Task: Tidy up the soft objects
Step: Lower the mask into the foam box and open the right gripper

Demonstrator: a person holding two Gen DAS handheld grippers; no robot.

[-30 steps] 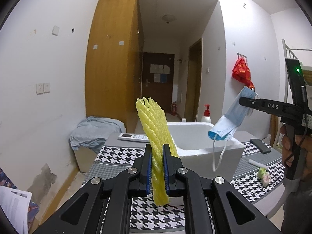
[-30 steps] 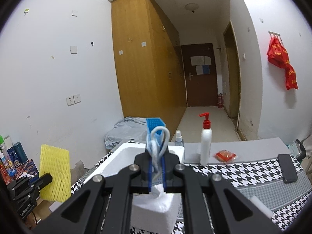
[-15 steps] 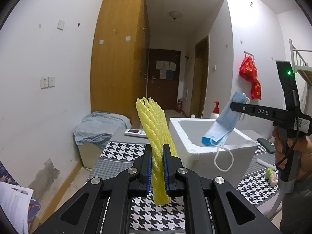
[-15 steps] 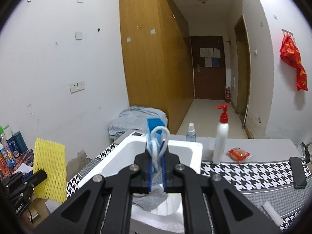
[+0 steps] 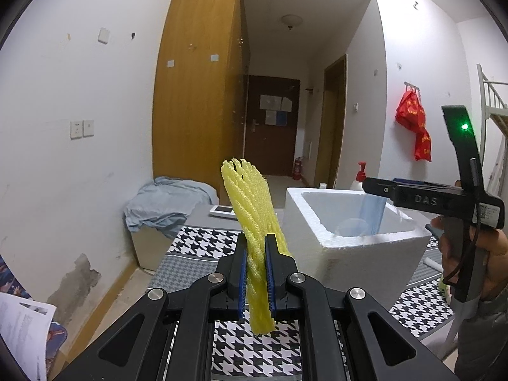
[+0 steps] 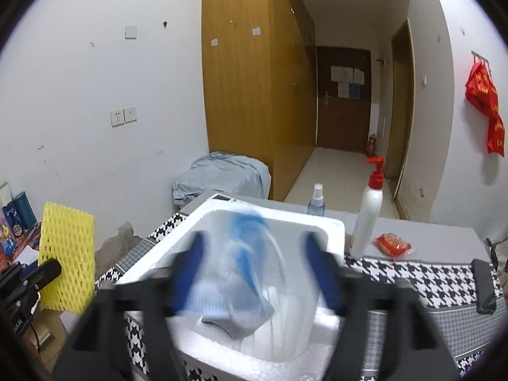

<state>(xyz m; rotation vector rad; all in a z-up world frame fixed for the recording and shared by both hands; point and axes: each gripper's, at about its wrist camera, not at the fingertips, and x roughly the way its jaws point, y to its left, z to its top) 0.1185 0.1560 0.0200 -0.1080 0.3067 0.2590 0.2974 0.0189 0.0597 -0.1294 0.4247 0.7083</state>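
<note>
Left hand-held gripper (image 5: 256, 273) pinched a yellow foam net (image 5: 250, 219), ribbed mesh, upright between the pads. Right hand-held gripper (image 6: 254, 273) was opening over the white foam box (image 6: 333, 231); a blue mask (image 6: 244, 254), blurred, hung loose between its spread jaws, above a grey cloth (image 6: 238, 320) inside. Box sat on the houndstooth worktop (image 6: 412, 276); pump bottle (image 6: 368, 219) and spray bottle (image 6: 316, 201) stood behind it.

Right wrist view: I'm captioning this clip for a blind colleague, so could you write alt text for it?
The right gripper, jaws opening and blurred, releases a blue face mask over a white foam box that holds a grey cloth. At the left edge, the left gripper holds a yellow foam net. A pump bottle and a spray bottle stand behind the box.
</note>
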